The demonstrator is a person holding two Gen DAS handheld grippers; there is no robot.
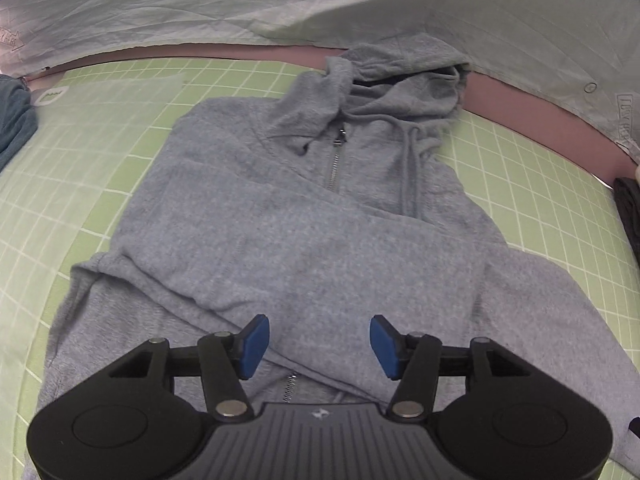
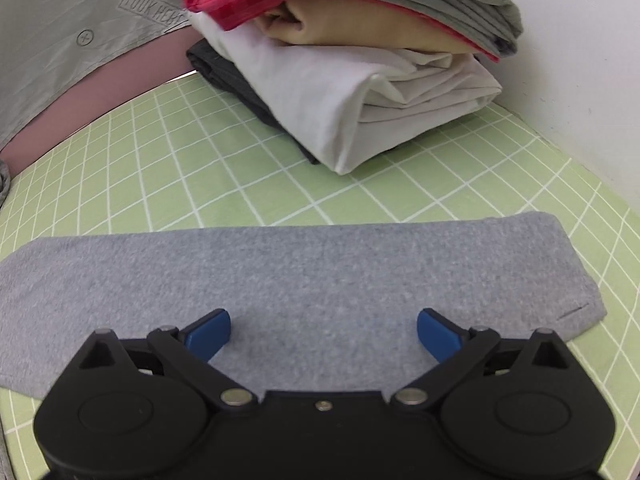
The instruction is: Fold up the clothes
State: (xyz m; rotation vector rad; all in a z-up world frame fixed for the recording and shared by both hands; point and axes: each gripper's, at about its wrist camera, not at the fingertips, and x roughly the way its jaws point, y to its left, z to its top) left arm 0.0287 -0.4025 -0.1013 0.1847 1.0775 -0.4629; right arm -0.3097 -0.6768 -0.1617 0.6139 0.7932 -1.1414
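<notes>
Right gripper [image 2: 324, 330] and left gripper [image 1: 319, 346] (both agape) above grey hoodie [image 1: 304, 240]; backdrop [image 2: 60, 40] reads "LOOK HERE".

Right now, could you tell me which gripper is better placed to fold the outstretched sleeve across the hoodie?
Probably the right gripper: it hangs open directly over the outstretched sleeve. The left gripper, also open, sits over the hoodie body, where one sleeve already lies folded across.

Your left wrist camera looks steeply down, close over the grey hoodie [image 1: 304, 208]. Your right looks down near its sleeve [image 2: 304, 276] toward the folded stack [image 2: 360, 92]. Both share the green grid mat [image 1: 100, 168].
</notes>
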